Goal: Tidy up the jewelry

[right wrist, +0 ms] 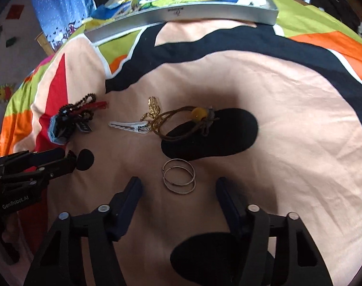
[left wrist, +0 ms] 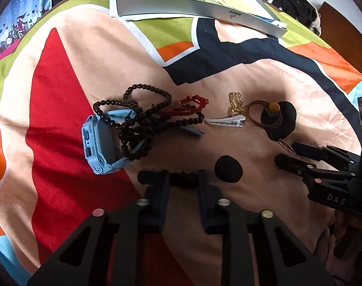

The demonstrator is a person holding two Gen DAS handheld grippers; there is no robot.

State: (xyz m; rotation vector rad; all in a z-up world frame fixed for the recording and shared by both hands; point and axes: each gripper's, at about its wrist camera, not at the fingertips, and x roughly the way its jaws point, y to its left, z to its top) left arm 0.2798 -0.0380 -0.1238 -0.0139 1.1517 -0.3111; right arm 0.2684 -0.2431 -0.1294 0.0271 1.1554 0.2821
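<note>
Jewelry lies on a colourful bedspread. A dark bead necklace (left wrist: 138, 116) is tangled over a blue smartwatch (left wrist: 99, 140) and a red piece (left wrist: 190, 104). To the right lie a white hair clip (left wrist: 225, 121), a gold chain (left wrist: 235, 102) and a brown cord with a yellow bead (left wrist: 274, 106). Two thin hoop earrings (right wrist: 179, 178) lie between the fingers of my open right gripper (right wrist: 178, 186). My left gripper (left wrist: 183, 178) holds a short dark beaded piece (left wrist: 183, 178) between its fingertips, just below the necklace pile.
A silver tray (left wrist: 192, 9) with a cartoon-print lining sits at the far side, also in the right wrist view (right wrist: 181, 12). Black patches on the bedspread (right wrist: 209, 135) are print. Dark clothing (left wrist: 295, 2) lies at the back right.
</note>
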